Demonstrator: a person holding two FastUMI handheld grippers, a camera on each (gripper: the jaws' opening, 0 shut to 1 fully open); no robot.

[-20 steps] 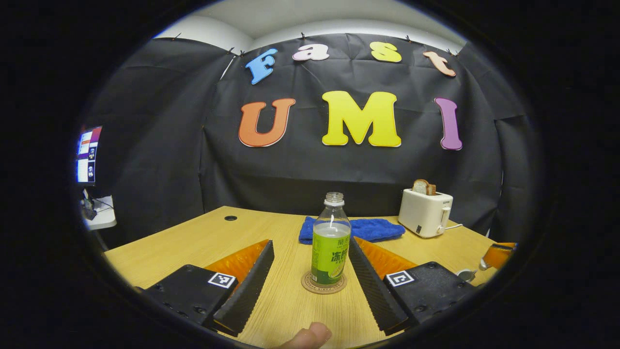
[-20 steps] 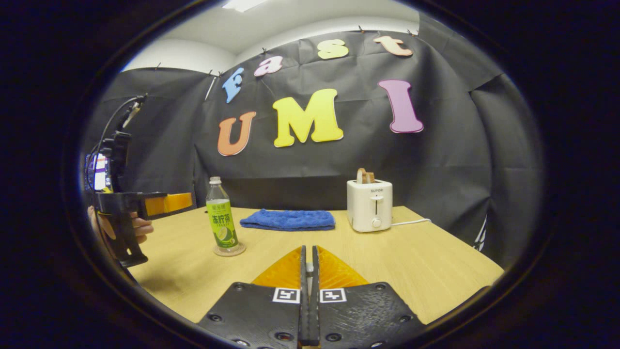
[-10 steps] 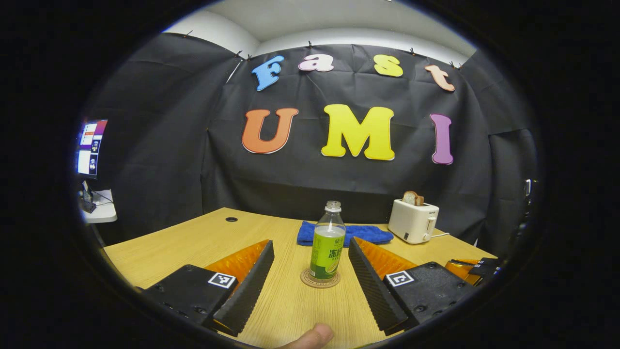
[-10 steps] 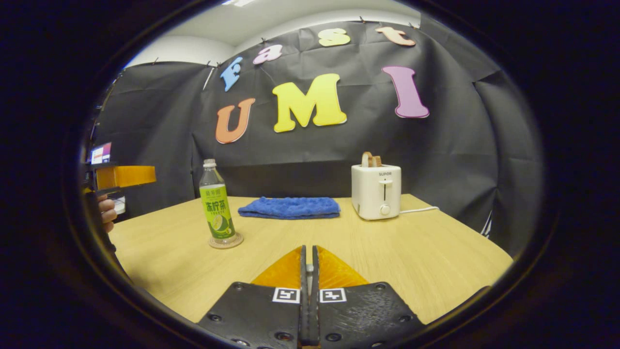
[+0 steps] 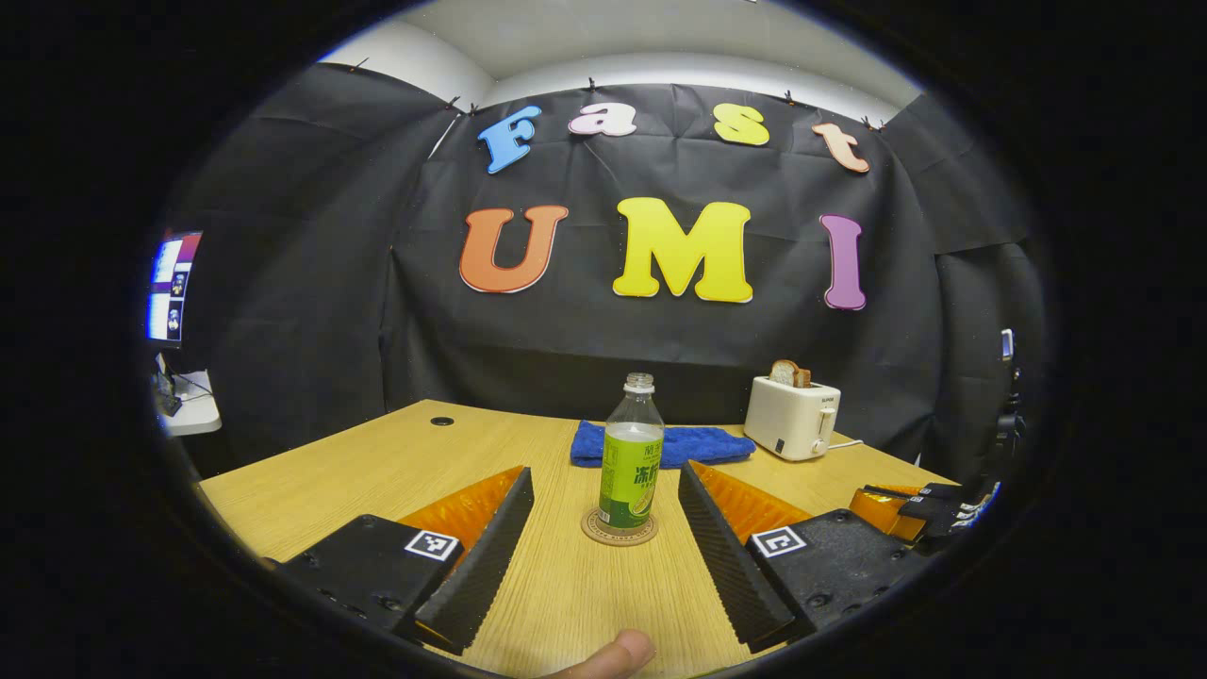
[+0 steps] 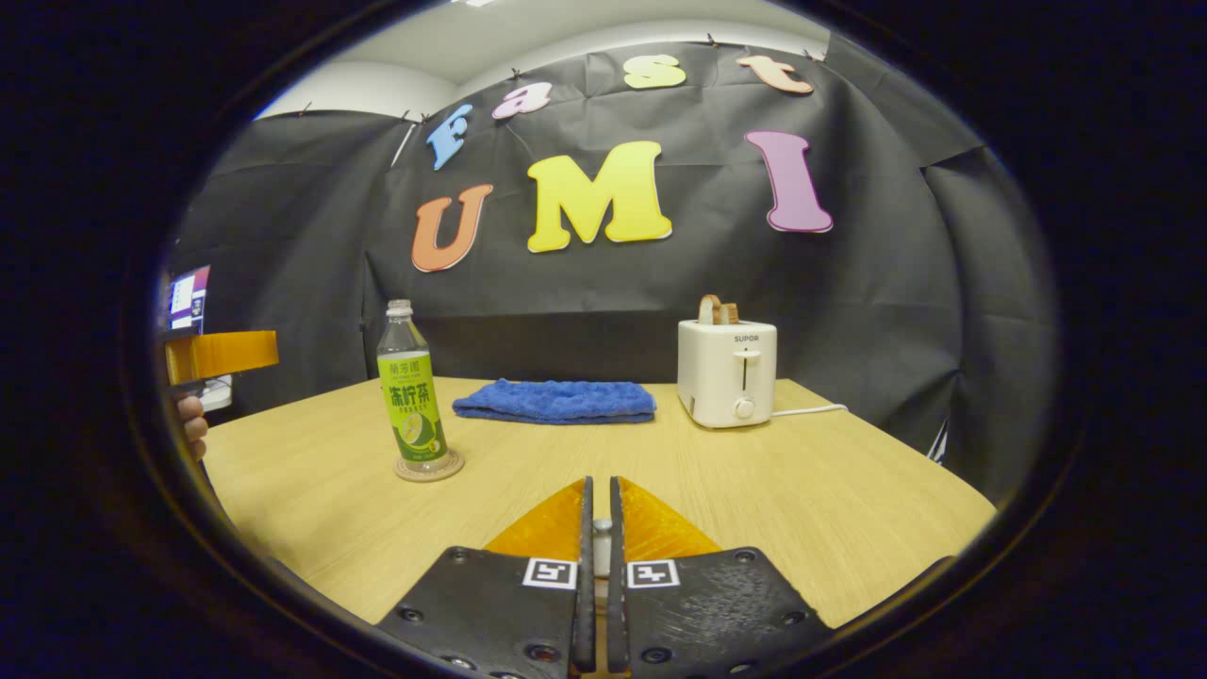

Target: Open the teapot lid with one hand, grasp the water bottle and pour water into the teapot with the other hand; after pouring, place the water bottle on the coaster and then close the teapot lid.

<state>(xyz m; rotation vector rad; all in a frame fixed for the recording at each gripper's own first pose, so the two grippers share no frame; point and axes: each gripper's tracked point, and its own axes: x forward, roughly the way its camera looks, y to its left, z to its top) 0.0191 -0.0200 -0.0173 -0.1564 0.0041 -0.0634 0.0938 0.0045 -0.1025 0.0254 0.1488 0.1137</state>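
Standing on coaster [image 5: 619, 530]: water bottle [image 5: 630, 453] | wooden table [image 6: 801, 471] | black-draped booth

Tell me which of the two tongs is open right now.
The left tongs are open, fingers spread wide with the water bottle on its coaster ahead between them. The right tongs are nearly closed.

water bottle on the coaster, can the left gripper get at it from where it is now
Probably yes. The left gripper is open, its fingers spread to either side of the water bottle, which stands upright on the coaster just ahead. Only bare table lies between them.
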